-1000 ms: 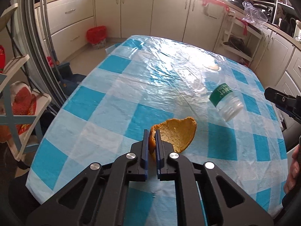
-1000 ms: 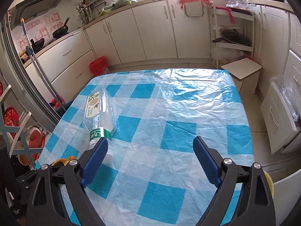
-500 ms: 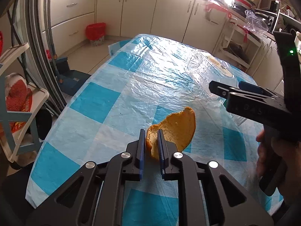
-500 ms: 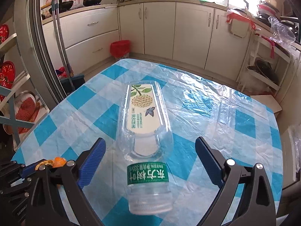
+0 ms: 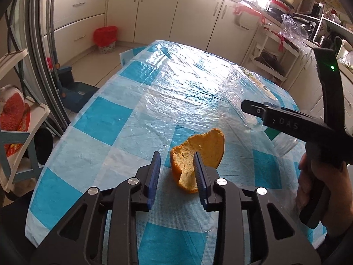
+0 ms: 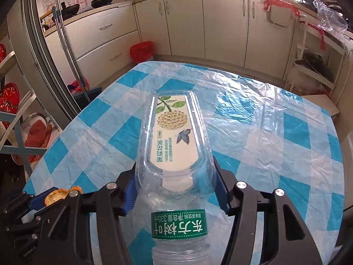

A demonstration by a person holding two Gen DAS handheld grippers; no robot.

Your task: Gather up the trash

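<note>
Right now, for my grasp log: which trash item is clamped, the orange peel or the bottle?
The clear plastic bottle: the right gripper is shut on its sides. The orange peel lies unclamped at the left gripper, whose jaws stand open.

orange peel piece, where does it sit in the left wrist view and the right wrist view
Left wrist view: the orange peel piece lies centre-low, between the open left gripper fingers.
Right wrist view: only an orange sliver shows at the lower left edge.
Shared landmark: the red bin on the floor by the cream cabinets.
</note>
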